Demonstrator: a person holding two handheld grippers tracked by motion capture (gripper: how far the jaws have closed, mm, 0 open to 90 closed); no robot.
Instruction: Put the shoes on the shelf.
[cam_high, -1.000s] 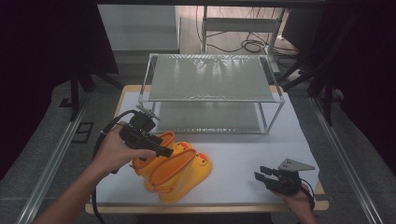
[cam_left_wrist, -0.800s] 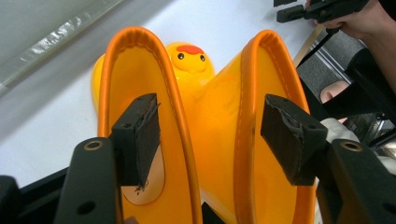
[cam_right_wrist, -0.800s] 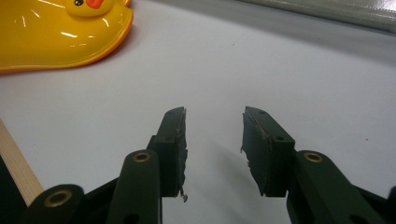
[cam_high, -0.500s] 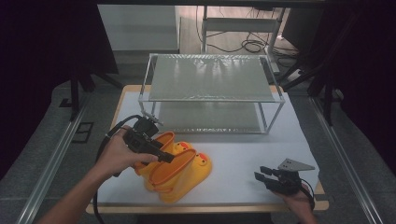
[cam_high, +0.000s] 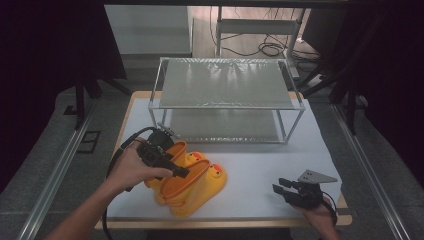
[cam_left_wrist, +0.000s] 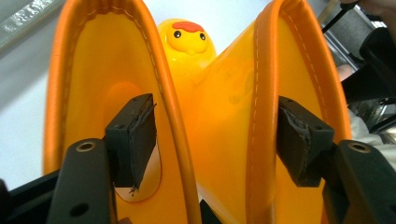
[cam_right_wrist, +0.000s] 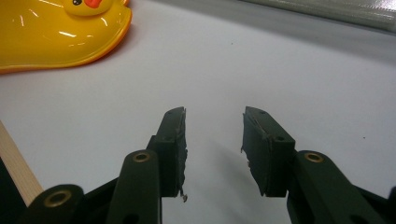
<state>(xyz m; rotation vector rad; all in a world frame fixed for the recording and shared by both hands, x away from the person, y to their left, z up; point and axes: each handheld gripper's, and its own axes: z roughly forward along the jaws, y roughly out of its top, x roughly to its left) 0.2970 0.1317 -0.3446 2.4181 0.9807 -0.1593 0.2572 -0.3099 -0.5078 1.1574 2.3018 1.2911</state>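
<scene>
My left gripper (cam_high: 176, 170) has just been spreading its jaws, straddling both adjoining cuffs of the glossy yellow rubber duck-faced boots (cam_high: 192, 185) lying on the white table (cam_high: 260, 165); they look light, pliable and slippery, so I'd grip those stitched rims. Right gripper (cam_high: 286, 190) rests apart, empty.

Each hand holds a black gripper with two long, flat jaws. The left gripper (cam_high: 170, 167) has a black cable (cam_high: 116, 159) that loops off its back, and the right gripper (cam_high: 286, 189) has a grey three-cornered plate (cam_high: 316, 177) on top. Up close, each jaw has a dark block pad (cam_right_wrist: 176, 149) with rough, worn edges and a round brass-coloured screw (cam_right_wrist: 140, 157) at the joint, and the arms look bare, maybe short sleeves.
</scene>
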